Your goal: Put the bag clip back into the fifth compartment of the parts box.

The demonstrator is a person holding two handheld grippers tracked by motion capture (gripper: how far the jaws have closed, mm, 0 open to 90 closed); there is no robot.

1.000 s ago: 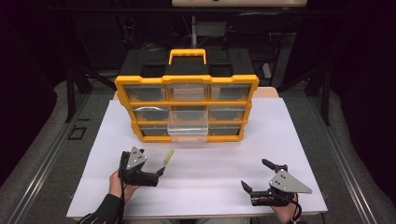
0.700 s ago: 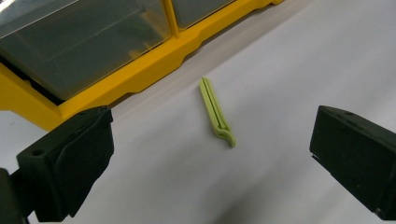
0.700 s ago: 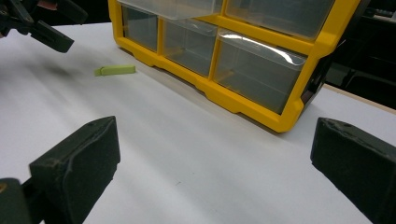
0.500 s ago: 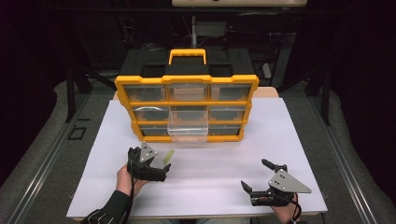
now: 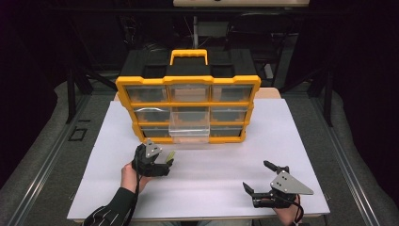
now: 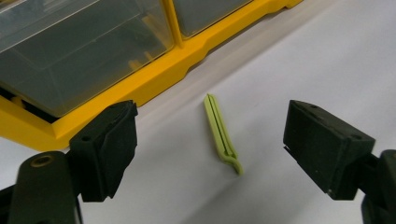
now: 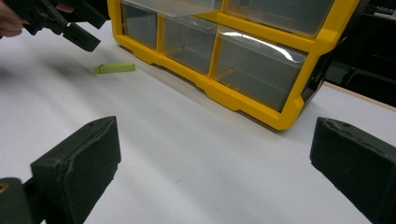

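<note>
Pale-green clip lies between your spread left jaws

Green plastic is what your left gripper (image 5: pixel 165 159) is lined up on: a slim, pale-green clip (image 6: pixel 221 135) lying flat on the white table (image 5: pixel 310 141), just in front of the yellow drawer organiser (image 5: pixel 188 81). In the left gripper view your jaws stand wide, one at about 8 o'clock of the clip and the other at about 3 o'clock, neither touching it. That spread looks deliberate, leaving room to come down on both sides of so thin a piece. The clip's long axis runs from 11 to 5 o'clock between the jaws, so you would pinch it across its narrow width, which seems the surer hold.

Moving right, the organiser's middle drawer (image 5: pixel 189 130) in the bottom row stands pulled out toward you, clear and seemingly empty. It sits at roughly 1 o'clock of your left gripper, and I judge it is open to receive the clip.

Farther right, your right gripper (image 5: pixel 258 178) rests low near the table's front edge, at about 4 o'clock of the organiser, well apart from the clip. Its jaws are wide too and hold nothing. Parked there, it stays out of the left hand's path to the drawer.
</note>
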